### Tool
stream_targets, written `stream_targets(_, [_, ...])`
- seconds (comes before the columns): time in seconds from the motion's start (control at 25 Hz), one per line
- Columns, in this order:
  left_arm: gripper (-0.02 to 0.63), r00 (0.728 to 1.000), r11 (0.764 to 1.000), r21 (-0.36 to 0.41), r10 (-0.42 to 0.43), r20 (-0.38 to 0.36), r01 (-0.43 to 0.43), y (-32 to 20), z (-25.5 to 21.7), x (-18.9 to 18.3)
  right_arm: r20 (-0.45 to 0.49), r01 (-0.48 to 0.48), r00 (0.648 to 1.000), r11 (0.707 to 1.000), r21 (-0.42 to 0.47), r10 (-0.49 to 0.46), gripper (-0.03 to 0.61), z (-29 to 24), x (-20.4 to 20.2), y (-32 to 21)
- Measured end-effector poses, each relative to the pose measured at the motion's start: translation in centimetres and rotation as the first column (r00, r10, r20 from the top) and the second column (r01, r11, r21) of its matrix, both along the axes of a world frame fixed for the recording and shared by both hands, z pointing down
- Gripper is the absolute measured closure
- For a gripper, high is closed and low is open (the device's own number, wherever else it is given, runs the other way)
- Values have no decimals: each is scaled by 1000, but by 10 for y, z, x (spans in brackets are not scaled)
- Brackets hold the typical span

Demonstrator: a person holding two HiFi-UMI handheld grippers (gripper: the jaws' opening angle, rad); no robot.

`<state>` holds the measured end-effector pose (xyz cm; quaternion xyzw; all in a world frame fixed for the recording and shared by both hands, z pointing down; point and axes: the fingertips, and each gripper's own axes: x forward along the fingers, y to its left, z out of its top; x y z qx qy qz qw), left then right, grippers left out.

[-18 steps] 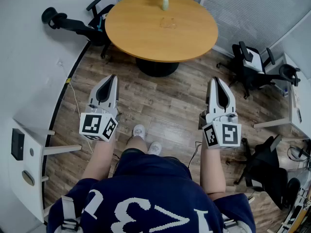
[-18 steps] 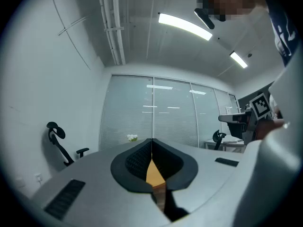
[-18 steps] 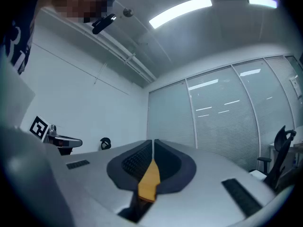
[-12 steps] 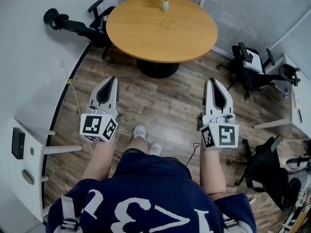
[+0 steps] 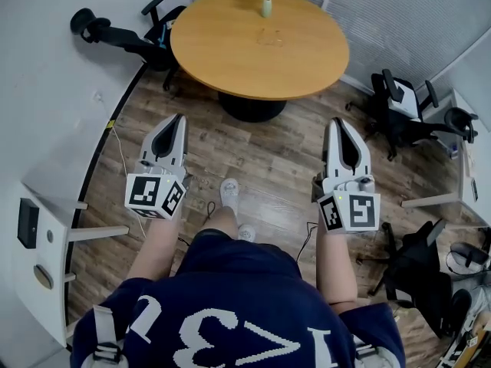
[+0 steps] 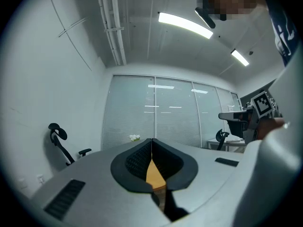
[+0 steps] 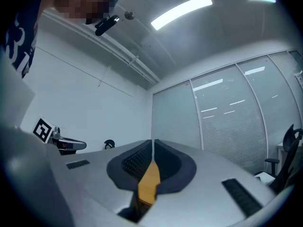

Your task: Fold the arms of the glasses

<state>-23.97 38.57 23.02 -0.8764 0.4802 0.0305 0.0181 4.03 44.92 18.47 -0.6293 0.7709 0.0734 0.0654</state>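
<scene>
one foot [image 5: 229,192] had stepped toward the far table [image 5: 222,67], the left gripper [image 5: 179,121] and right gripper [image 5: 337,123] closed and empty; the approach step, with reaching the glasses [image 5: 268,37] likely next.

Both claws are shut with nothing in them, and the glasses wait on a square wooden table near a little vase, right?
No: the table is round, not square, as the head view shows. Otherwise right: the left gripper and right gripper are shut and empty, and the glasses lie near the vase.
</scene>
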Motion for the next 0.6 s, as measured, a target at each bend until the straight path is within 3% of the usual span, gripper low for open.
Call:
stream_targets(0.24, [598,1000,1000,-15,-14,-22,13,-50,10,1,-10,13,1000,999,-29,-14,541,7,0,-51])
stream_targets(0.6, [598,998,1000,-9,15,-61,-16,-182,8,16,-24,-15,1000,1000,-23,14,541,-5,12,-175])
